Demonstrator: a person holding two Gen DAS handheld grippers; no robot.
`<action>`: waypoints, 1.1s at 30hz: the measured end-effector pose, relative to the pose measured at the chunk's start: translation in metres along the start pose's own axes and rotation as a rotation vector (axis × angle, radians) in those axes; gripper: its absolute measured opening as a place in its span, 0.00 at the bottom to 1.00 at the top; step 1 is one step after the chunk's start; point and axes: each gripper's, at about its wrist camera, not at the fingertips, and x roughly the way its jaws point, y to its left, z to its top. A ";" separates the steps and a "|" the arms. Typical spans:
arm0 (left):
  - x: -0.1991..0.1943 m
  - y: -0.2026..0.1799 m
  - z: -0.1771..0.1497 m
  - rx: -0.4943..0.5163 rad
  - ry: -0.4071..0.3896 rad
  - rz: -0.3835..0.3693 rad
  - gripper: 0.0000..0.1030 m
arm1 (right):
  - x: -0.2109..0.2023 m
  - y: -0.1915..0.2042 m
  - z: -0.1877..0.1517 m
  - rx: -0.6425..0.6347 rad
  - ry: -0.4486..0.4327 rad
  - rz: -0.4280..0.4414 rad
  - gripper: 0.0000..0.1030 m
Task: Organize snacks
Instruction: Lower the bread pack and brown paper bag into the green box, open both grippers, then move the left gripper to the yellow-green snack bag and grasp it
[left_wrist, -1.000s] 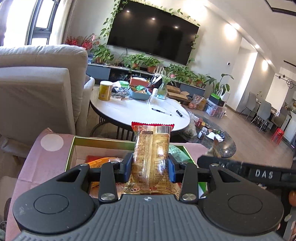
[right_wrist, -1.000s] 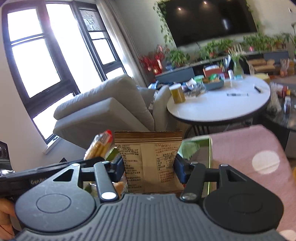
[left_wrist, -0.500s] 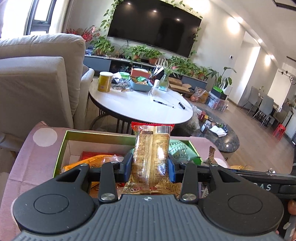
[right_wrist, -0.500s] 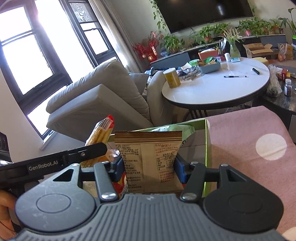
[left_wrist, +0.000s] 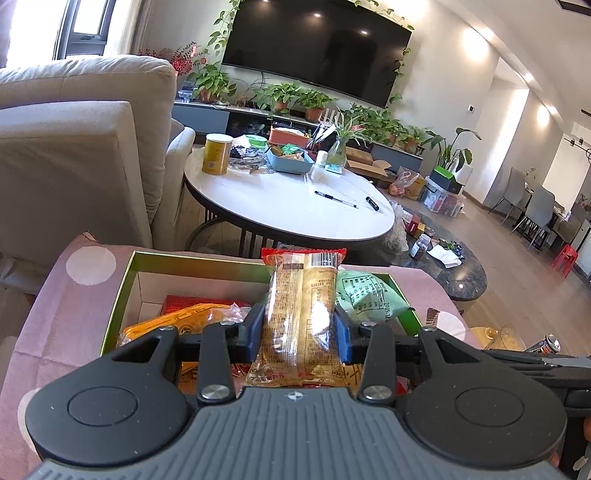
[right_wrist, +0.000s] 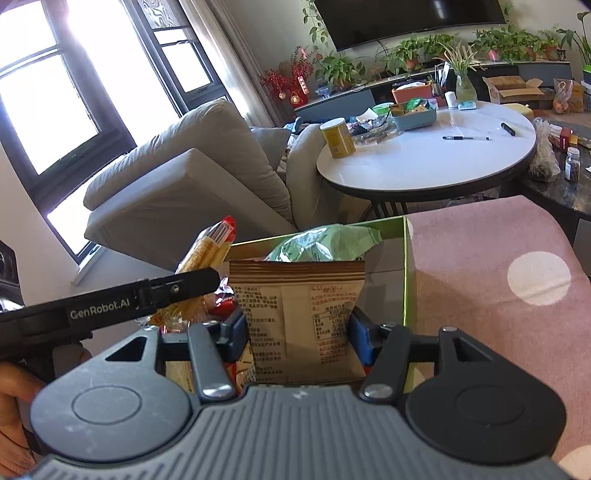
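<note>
My left gripper (left_wrist: 299, 330) is shut on a golden snack packet (left_wrist: 301, 302) with a red top edge, held upright over the green-rimmed box (left_wrist: 129, 280). Inside the box lie an orange packet (left_wrist: 173, 321), a red packet (left_wrist: 184, 301) and a pale green bag (left_wrist: 364, 297). My right gripper (right_wrist: 297, 334) is shut on a beige snack pouch (right_wrist: 295, 314) with a brown striped top, held upright above the same box (right_wrist: 408, 266). The green bag (right_wrist: 325, 242) shows behind it. The left gripper's finger (right_wrist: 147, 295) and its golden packet (right_wrist: 207, 251) appear at the left.
The box sits on a pink cloth (right_wrist: 498, 266) with white dots. Behind stand a grey sofa (left_wrist: 74, 147) and a round white table (left_wrist: 288, 199) with a yellow can (left_wrist: 217, 154), a blue tray and pens. A dark low table (left_wrist: 454, 266) lies to the right.
The left gripper has sunk toward the box with the golden packet, so more of the box inside shows. The right gripper tilted down slightly over the box, still holding the beige pouch.
</note>
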 end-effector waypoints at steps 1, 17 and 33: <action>0.000 0.000 0.000 -0.003 0.001 -0.001 0.35 | 0.000 0.000 0.000 0.001 0.000 0.000 0.84; -0.018 0.004 -0.001 0.023 -0.044 0.043 0.67 | -0.014 0.004 0.003 -0.004 -0.094 -0.037 0.84; -0.069 0.011 -0.024 0.077 -0.048 0.042 0.81 | -0.039 0.028 -0.020 -0.080 -0.086 0.010 0.84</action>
